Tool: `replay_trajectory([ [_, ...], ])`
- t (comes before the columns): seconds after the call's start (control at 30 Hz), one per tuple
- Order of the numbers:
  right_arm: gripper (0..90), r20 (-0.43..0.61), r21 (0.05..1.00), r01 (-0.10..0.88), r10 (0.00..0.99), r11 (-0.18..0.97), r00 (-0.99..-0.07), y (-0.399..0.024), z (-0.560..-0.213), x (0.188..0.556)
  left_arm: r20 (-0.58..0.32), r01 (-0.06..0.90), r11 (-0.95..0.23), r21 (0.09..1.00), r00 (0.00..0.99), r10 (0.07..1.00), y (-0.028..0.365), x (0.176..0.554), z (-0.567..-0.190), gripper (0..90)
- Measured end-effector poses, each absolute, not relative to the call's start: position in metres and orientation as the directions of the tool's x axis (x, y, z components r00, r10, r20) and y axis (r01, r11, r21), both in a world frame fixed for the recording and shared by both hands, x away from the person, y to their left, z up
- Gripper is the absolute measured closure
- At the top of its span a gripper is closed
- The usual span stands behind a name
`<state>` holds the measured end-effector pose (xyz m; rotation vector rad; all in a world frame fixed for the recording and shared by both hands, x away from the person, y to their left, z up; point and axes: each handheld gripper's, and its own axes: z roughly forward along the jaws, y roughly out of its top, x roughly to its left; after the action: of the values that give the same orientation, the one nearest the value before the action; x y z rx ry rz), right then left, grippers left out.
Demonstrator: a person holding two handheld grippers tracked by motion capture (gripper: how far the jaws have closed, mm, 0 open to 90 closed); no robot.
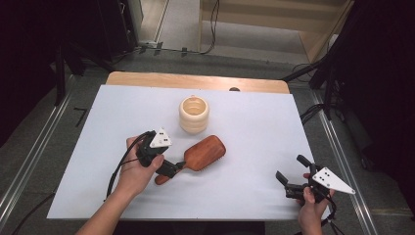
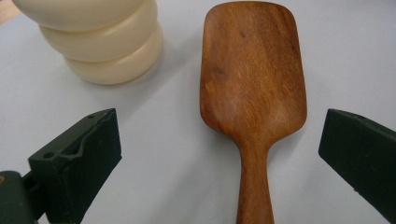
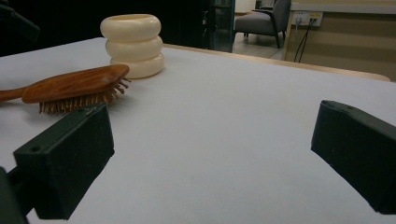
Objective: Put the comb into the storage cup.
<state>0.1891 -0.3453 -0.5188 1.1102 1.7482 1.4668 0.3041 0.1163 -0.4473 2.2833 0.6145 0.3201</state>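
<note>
- The left hand-held gripper sits over the handle of a wooden hairbrush, near the middle of the bench, which is covered by a pale sheet.
- In the left gripper view its two black jaws stand wide apart, one on each side of the hairbrush handle, with clear gaps on both sides; they are not touching the wood.
- The hairbrush lies bristles down on the sheet, its smooth reddish-brown back facing up. The broad head points away from the person and toward the right, and the handle points back toward the left hand.
- In the right gripper view the hairbrush shows from the side, resting on its short bristles.
- A cream holder shaped like three stacked rings stands upright just beyond the brush head, close to it but apart. Its top is open.
- The right hand-held gripper is held at the near right corner of the bench, well apart from the brush, in the right hand.
- Its jaws are spread wide with nothing between them, seen over the bare sheet in the right gripper view.
- The cream holder stands behind the brush head in that view.
</note>
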Motion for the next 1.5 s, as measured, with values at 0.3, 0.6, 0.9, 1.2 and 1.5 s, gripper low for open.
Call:
replay_trajectory([
  [0.3,0.0,0.069,0.974,0.222,0.879,0.043,-0.473,-0.345,-0.519,0.189,0.041,0.343,-0.628,0.698,0.857,0.514,0.112,0.306,-0.452,0.0],
  [0.6,0.0,0.062,0.973,0.224,0.877,0.053,-0.476,-0.344,-0.519,0.19,0.031,0.36,-0.644,0.675,0.858,0.512,0.106,0.307,-0.457,0.0],
  [0.9,0.0,0.065,0.973,0.225,0.877,0.05,-0.476,-0.345,-0.519,0.189,0.018,0.389,-0.673,0.629,0.858,0.513,0.098,0.308,-0.465,2.2],
  [1.2,0.0,0.071,0.973,0.227,0.878,0.043,-0.473,-0.345,-0.519,0.19,0.024,0.386,-0.696,0.606,0.865,0.501,0.093,0.302,-0.463,21.3],
  [1.5,0.0,0.067,0.973,0.225,0.878,0.047,-0.474,-0.344,-0.519,0.191,0.005,0.397,-0.732,0.554,0.878,0.479,0.088,0.303,-0.467,35.7],
])
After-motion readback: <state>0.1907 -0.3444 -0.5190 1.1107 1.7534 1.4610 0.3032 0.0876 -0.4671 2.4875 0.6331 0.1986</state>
